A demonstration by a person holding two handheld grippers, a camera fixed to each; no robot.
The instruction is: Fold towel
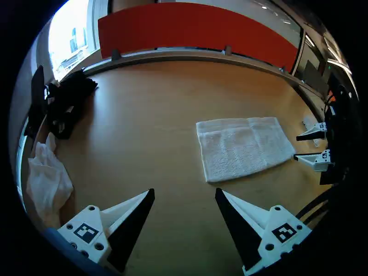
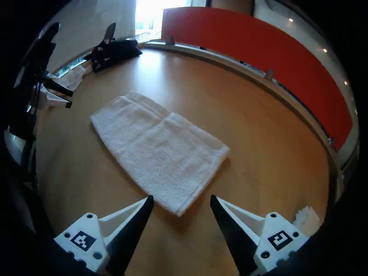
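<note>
White terry towel (image 2: 158,149) lies flat on the wooden bench (image 2: 271,156), perhaps already folded. Right tongs (image 2: 181,198), spread wide, hover at its near corner, long axis running away leftward; left tongs (image 1: 184,189), equally wide, well apart.

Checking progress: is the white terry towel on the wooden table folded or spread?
Folded: the white terry towel lies flat as a thick, compact rectangle.

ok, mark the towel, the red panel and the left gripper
towel (image 2: 158,149), right gripper view, middle of its surface.
red panel (image 1: 193,30), left gripper view, centre of its face.
left gripper (image 1: 184,191), left gripper view, midway between its fingertips.
</note>
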